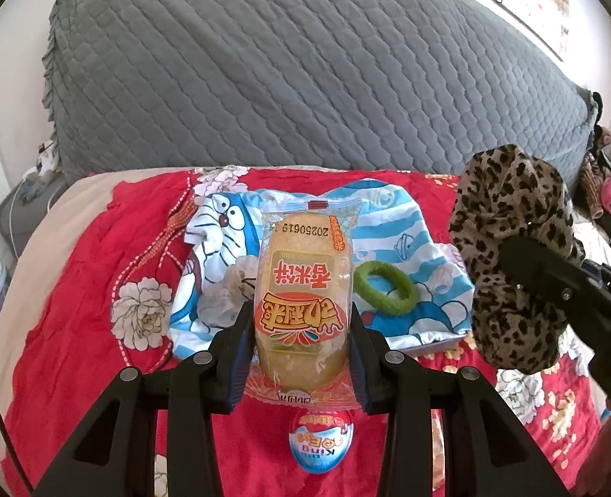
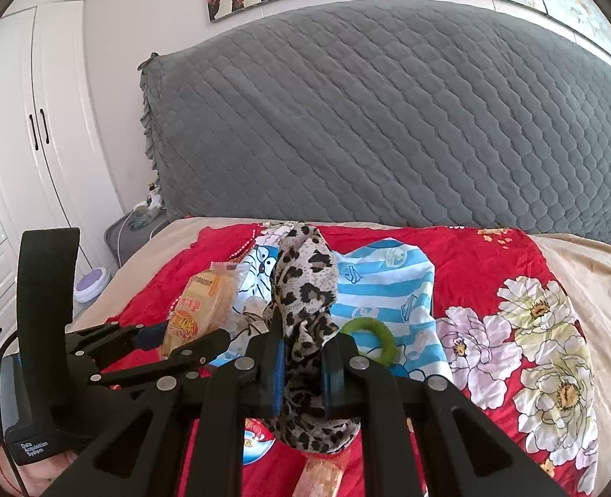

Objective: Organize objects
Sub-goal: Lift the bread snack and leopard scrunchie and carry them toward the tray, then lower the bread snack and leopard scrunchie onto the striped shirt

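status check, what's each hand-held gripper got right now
Left hand-held gripper shut on rice cracker pack. Right hand-held gripper shut on leopard scarf. Green ring on striped cloth ahead.

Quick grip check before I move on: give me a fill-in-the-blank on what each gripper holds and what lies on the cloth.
The left gripper is shut on the ____ packet.
The right gripper is shut on a scrunchie with a ____ print.
The hair ring on the striped cloth is ____ in colour.
Missing words: rice cake; leopard; green
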The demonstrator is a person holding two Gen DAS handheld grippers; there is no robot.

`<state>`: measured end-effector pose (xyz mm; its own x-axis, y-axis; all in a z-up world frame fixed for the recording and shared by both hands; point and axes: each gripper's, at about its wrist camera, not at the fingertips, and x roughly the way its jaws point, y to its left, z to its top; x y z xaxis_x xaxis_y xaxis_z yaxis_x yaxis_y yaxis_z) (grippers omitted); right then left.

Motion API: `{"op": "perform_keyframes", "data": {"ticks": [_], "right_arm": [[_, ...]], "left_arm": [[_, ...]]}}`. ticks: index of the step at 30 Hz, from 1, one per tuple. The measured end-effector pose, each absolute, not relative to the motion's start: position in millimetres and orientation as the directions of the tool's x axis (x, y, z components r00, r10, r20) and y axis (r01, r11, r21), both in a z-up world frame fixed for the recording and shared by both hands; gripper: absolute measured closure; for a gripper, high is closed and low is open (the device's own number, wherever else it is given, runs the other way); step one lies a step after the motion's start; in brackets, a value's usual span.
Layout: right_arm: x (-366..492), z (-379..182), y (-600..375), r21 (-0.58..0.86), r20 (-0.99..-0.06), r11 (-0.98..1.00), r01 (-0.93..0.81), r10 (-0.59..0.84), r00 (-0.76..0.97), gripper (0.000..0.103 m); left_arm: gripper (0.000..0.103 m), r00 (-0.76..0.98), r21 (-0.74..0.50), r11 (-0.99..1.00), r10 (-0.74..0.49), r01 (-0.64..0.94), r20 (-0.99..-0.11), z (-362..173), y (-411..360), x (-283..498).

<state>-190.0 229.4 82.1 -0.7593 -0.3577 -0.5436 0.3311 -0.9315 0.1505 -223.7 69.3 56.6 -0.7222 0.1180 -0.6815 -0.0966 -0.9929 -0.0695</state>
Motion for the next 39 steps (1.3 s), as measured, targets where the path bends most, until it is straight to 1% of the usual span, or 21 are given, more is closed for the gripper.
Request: {"op": "perform_keyframes", "data": {"ticks": [8,14,23,32,39], "right_arm": [[-198,80,229,0.148,-0.525,-0.932,0.331,-0.358,-0.772,0.09],[-209,71,226,0.147,-0.533,-0.932,0.331,-0.356,-0.768,0.09],[-234,46,227,0.168,-0.53,-0.933,0.319,-0.358,-0.769,0.09],[-250,32,226,0.189,-0.479,-0.926,0.328,-0.379,-0.792,0.09],[-264,10,226,0.215,-0.489,-0.923,0.32,-0.385,-0.783,0.09]], "left_arm": [[0.061,-0.721,-0.06,-0.994,0.106,-0.089,-0.685,48,66,-235],[0.061,-0.715,-0.066,-0.995,0.104,-0.081,-0.691,37,64,-247],[0.061,-0.715,-0.055,-0.995,0.095,-0.08,-0.692,23,65,-267],[0.061,-0.723,-0.063,-0.995,0.102,-0.081,-0.683,5,68,-287],[0.061,-0.724,-0.07,-0.995,0.103,-0.075,-0.682,-7,69,-299]]}}
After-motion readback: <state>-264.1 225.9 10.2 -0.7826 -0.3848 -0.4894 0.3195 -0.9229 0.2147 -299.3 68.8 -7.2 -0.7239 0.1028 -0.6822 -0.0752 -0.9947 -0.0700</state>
